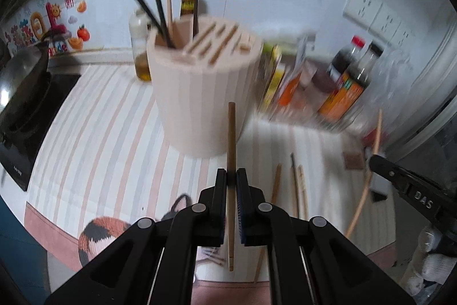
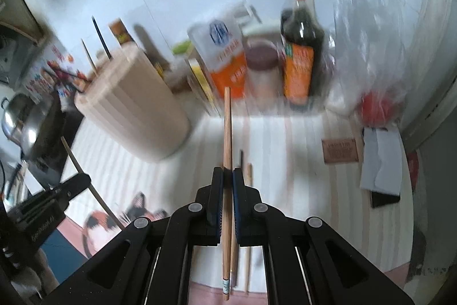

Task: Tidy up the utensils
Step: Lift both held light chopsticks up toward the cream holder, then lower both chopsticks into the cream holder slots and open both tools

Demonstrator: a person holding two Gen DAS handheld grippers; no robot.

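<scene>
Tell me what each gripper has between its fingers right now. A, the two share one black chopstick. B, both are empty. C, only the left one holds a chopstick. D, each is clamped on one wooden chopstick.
D: the left gripper is shut on a wooden chopstick, and the right gripper is shut on another wooden chopstick; more chopsticks lie on the striped cloth below.

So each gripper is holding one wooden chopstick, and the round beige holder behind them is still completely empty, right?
Not quite. Each gripper does hold one wooden chopstick: the left gripper its chopstick, the right gripper its chopstick. But the beige holder is not empty: the left wrist view shows several dark chopsticks and a wooden one standing in its open compartment.
</scene>
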